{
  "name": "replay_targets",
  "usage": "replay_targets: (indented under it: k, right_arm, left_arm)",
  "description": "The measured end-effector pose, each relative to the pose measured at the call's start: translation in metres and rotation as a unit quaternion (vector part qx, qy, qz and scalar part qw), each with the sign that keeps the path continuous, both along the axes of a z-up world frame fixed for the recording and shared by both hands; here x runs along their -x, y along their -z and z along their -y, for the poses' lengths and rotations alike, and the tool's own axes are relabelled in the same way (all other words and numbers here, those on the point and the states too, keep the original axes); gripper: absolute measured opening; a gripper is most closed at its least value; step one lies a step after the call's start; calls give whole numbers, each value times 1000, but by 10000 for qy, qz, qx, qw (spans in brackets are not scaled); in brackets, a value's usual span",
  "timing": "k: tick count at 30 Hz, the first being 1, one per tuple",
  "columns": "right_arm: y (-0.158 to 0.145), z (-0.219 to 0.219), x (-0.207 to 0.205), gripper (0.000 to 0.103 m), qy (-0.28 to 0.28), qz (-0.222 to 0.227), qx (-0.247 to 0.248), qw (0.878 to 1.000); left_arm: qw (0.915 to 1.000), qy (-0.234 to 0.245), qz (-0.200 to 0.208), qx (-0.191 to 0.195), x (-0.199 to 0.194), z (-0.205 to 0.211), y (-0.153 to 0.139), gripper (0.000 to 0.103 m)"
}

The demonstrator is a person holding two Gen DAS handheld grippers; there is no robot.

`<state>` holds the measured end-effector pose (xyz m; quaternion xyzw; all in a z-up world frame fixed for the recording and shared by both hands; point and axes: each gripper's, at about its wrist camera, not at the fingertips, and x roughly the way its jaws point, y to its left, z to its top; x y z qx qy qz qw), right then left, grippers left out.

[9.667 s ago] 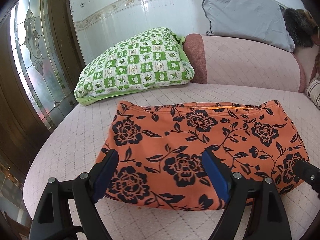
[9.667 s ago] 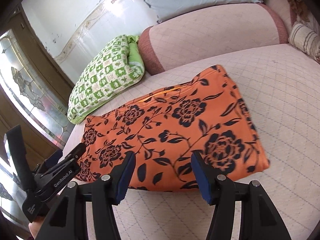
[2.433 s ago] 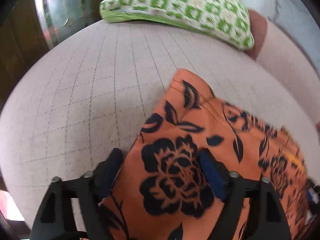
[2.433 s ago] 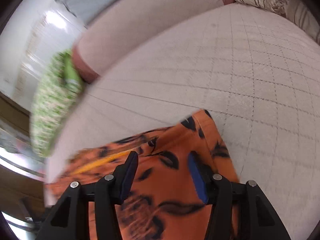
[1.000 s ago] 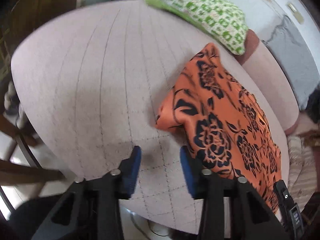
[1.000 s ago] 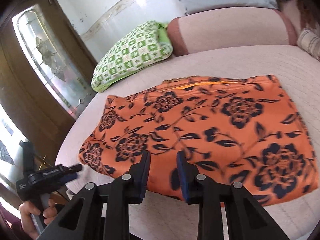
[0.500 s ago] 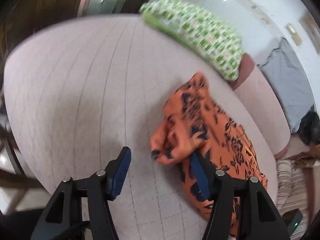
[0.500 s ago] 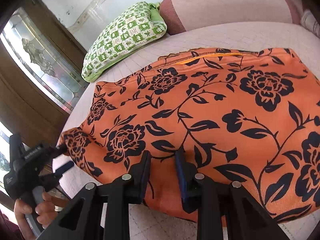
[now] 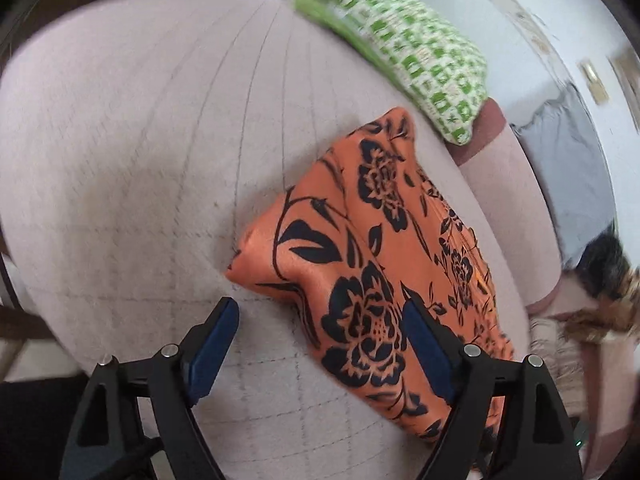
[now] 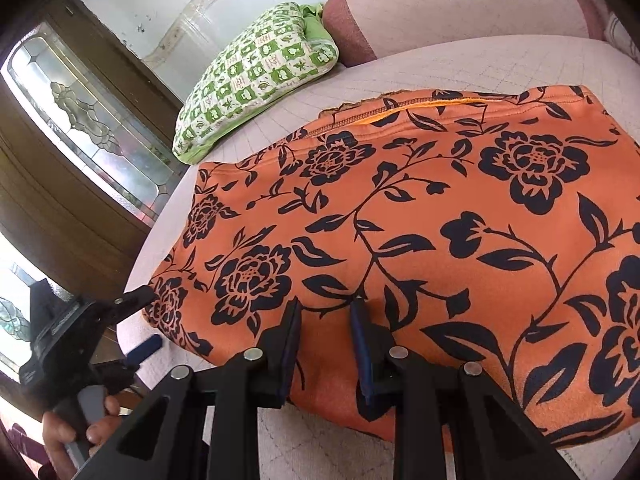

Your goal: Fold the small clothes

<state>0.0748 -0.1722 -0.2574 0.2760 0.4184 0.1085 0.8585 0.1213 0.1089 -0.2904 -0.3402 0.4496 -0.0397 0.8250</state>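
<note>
The orange floral garment [image 10: 440,220] runs off the right wrist view's right edge, its near edge is hidden behind the right hand-held gripper [image 10: 325,320], and in the left wrist view the green checked pillow [image 9: 404,52] and the far-right dark furry thing [image 9: 604,268] are blurred.

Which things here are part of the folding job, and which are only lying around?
Part of the job:
- orange floral garment
- right gripper, fingers pinching its near edge
- left gripper, opening at its corner

Lying around:
- green checked pillow
- grey cushion
- pink bolster
</note>
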Motion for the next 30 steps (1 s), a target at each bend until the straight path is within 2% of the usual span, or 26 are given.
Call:
replay_targets:
  k: [2,4,6,7,8,11,15,17,21,24,26,28,30]
  right_arm:
    - [1,2,1,28,-3,7,-54,10000]
    - [1,2,2,28,-11,24,-70,10000]
    - [1,2,3,28,-22,45,-62,10000]
    - [1,1,3,28,-24,55,-60,10000]
    - [2,1,2,28,-27,61,-61,10000]
    - [2,1,2,27,-29,57,-88,9999]
    - [2,8,3,27,-22,35,-287,9996]
    - [1,16,5,27,0,25,-386,9993]
    - [-5,51,17,27,463,109,-724,9962]
    - [-15,95,35,27,1064,374,-1064,9879]
    - [-20,122,49,27,1460,571,-1214,9801]
    - [-21,146,62,27,1786,709,-1458,9705]
    - [-21,172,76,31,2131,815,-1726,9582]
  left_arm:
    - [9996,-177,213,83,-2,-3,-3,84]
    - [9997,-142,188,90,-11,-2,-3,83]
    - [9992,-254,254,157,-14,-6,-4,59]
    - [9995,-212,204,103,-18,-6,-3,41]
    - [9998,-159,134,1,-21,-6,-2,36]
    - [9996,-52,265,-123,-19,-1,-6,27]
    - [9943,311,715,-728,-13,20,-38,26]
    - [9900,506,968,-888,-10,33,-59,25]
    - [9761,1053,1541,-1117,0,79,-106,25]
    - [9631,1545,1823,-1239,12,124,-131,24]
    - [9538,1916,1947,-1254,20,162,-140,24]
    - [9409,2346,2024,-1366,29,208,-143,24]
    - [9266,2906,1964,-1353,39,257,-138,27]
